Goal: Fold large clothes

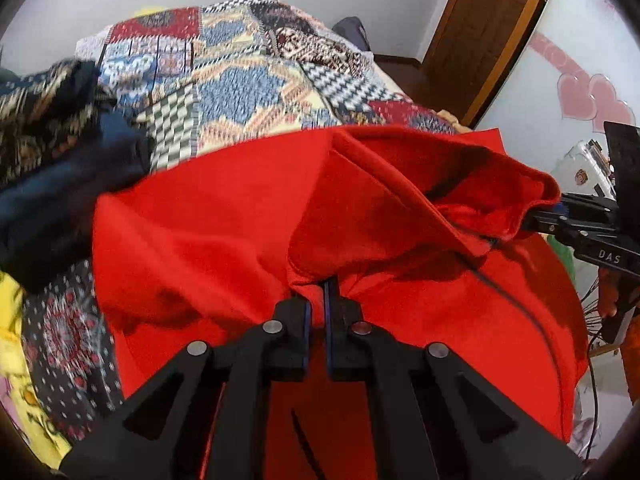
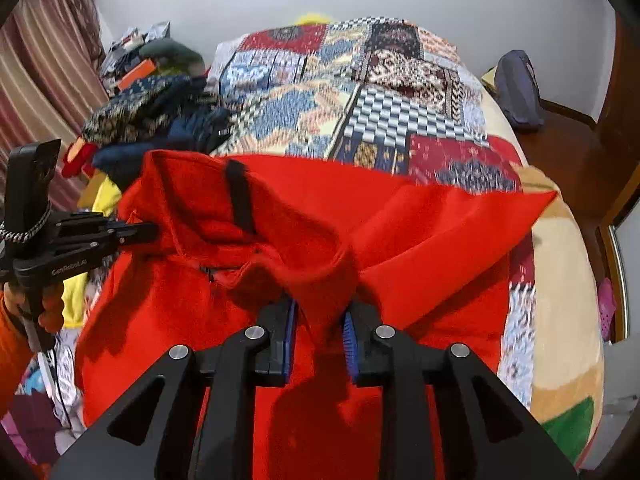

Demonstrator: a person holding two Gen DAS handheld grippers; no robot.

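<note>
A large red fleece garment [image 1: 200,220] [image 2: 420,240] lies spread over the bed, its collar end lifted between both grippers. My left gripper [image 1: 320,296] [image 2: 148,230] is shut on a thin fold of the red fabric at one side of the collar. A thicker wad of the same garment fills the gap between the blue pads of my right gripper [image 2: 320,308] [image 1: 528,222], which pinches it. Inside the raised collar there is a black hanging loop [image 2: 240,196]. A dark zip line [image 1: 512,300] runs down the front.
The bed carries a patchwork blanket [image 1: 240,92] [image 2: 300,112]. A heap of dark blue and patterned clothes [image 1: 60,140] [image 2: 160,116] sits at its left side. A blue bag [image 2: 516,88] leans by the far wall, near a wooden door frame [image 1: 480,40]. An orange-sleeved hand [image 2: 48,304] holds the left gripper.
</note>
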